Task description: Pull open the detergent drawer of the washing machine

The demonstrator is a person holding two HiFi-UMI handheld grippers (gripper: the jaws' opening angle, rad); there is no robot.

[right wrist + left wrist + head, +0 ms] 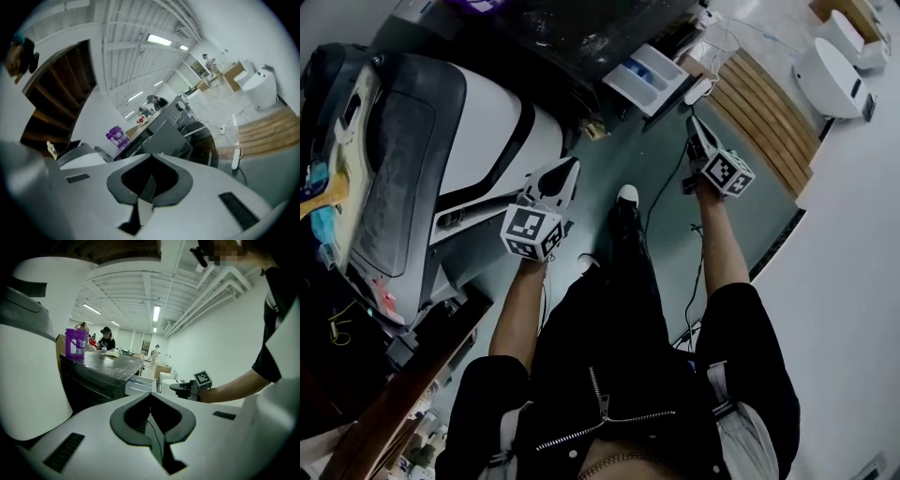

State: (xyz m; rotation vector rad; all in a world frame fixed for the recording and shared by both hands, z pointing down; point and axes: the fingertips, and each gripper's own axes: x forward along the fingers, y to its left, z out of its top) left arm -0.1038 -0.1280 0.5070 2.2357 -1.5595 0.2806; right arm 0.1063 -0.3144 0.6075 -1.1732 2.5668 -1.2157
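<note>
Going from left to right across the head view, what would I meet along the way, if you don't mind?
grey-and-white machine → left tongs → detergent drawer, pulled open → right tongs → wooden slats → white appliance

Open-plan testing laboratory. Evidence: white ribbed ceiling [131, 291] with fluorescent strip lights [156, 313] above the fingers [84, 432] of the left gripper [150, 399]; people at distant benches [107, 339] and brown cardboard boxes [163, 371] beyond them; dark grey washing machine [93, 380] just ahead.

Person wears black zipped jacket [600, 412], black trousers [619, 277].
</note>
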